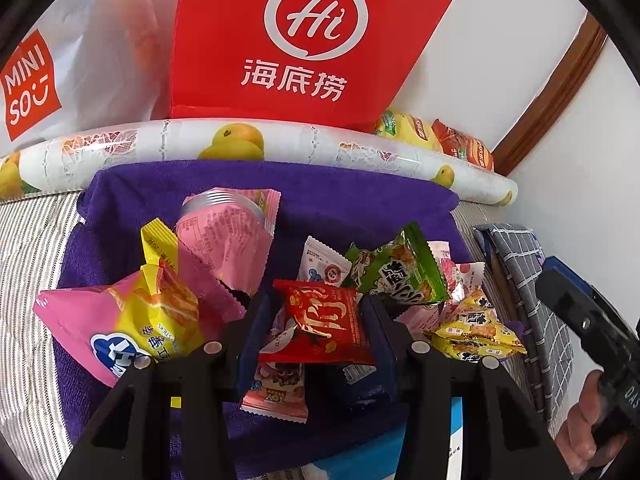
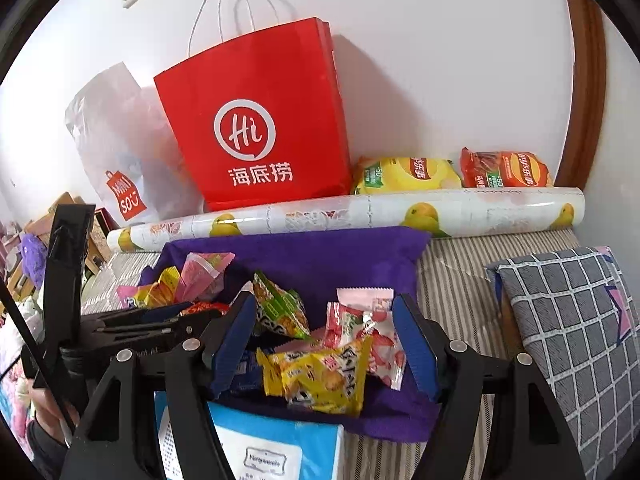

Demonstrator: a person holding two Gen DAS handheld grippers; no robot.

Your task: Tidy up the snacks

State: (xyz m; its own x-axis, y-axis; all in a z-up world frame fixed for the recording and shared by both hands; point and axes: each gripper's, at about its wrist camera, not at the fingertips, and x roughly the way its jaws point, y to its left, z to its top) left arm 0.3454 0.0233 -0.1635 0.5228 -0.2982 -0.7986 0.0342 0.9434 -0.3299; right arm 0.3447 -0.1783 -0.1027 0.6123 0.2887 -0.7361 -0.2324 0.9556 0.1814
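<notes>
Because the left gripper (image 1: 316, 320) is pinching the red packet (image 1: 320, 326) between its blue pads, that snack is sitting lifted a little over the pile, ready — by my guess — to be moved and sorted. Beside it, the right gripper (image 2: 324, 340) is hovering with jaws parted, nothing pressed between them, while the yellow packet (image 2: 320, 376) is lying loose below. All the snacks are resting on a purple towel (image 2: 320, 256) spread over striped bedding (image 2: 456, 280) — a red paper bag (image 2: 256, 128) is leaning against the white wall (image 2: 420, 40).
</notes>
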